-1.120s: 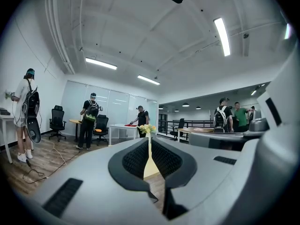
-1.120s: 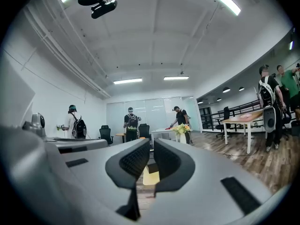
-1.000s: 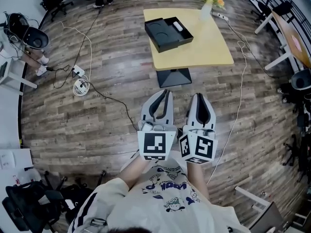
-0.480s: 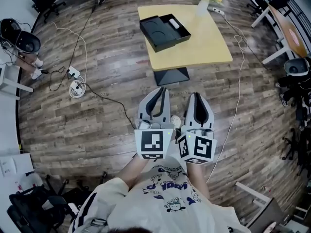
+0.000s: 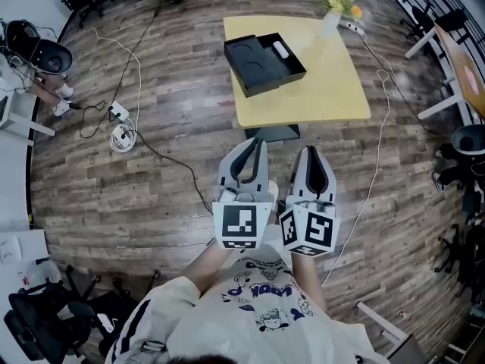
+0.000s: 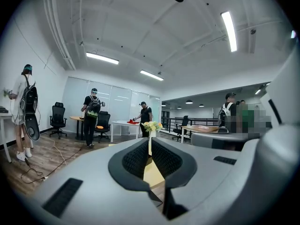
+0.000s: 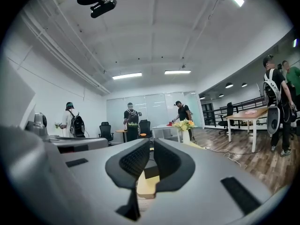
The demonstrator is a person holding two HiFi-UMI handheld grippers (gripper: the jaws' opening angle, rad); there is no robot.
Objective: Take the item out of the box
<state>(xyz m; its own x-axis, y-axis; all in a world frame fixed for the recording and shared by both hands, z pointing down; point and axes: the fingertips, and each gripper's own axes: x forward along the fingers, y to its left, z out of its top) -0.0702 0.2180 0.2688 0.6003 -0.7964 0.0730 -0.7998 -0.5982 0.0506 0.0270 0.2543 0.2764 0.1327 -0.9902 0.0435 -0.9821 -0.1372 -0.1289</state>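
Left tongs [image 5: 261,143] and right tongs [image 5: 311,151], lower centre: both closed, empty. Box [image 5: 263,63] on bench [image 5: 318,89], upper centre, well apart. Risk: vase [image 5: 330,21] beside box toppled by a wide reach.

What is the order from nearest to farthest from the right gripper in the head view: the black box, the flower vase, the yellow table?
1. The yellow table, just ahead of the right gripper.
2. The black box, on the table's left side.
3. The flower vase, at the table's far right corner.
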